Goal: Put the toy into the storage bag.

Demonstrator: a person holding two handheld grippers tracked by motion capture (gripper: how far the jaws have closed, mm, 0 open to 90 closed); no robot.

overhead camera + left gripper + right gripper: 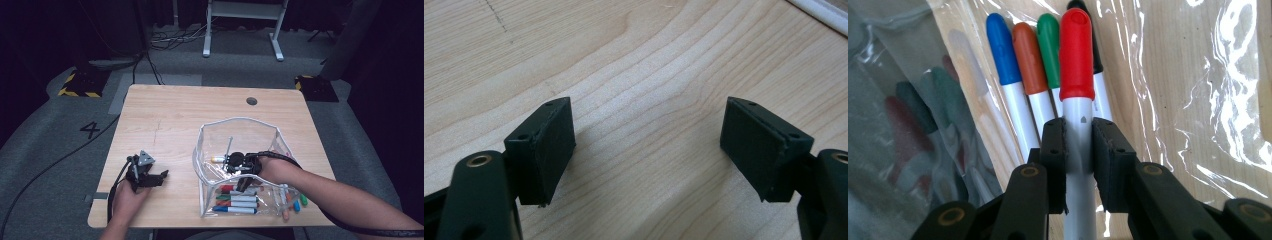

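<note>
Red-capped marker (1077,100) is light, stiff and smooth, so it could slip; I judge the white barrel just below the cap the best hold. My left tool (150,176) is released, hovering over bare tabletop (165,115). My right tool (1079,150) is clenched on that barrel inside the clear pouch (235,125), above the other markers (1033,75); its long axis runs along my jaws, cap pointing away.

Red-capped marker (1077,85) with white barrel, clamped at the barrel, cap pointing away, inside the clear plastic pouch (240,131), just above blue, orange, green and black markers (1029,75) lying side by side
</note>
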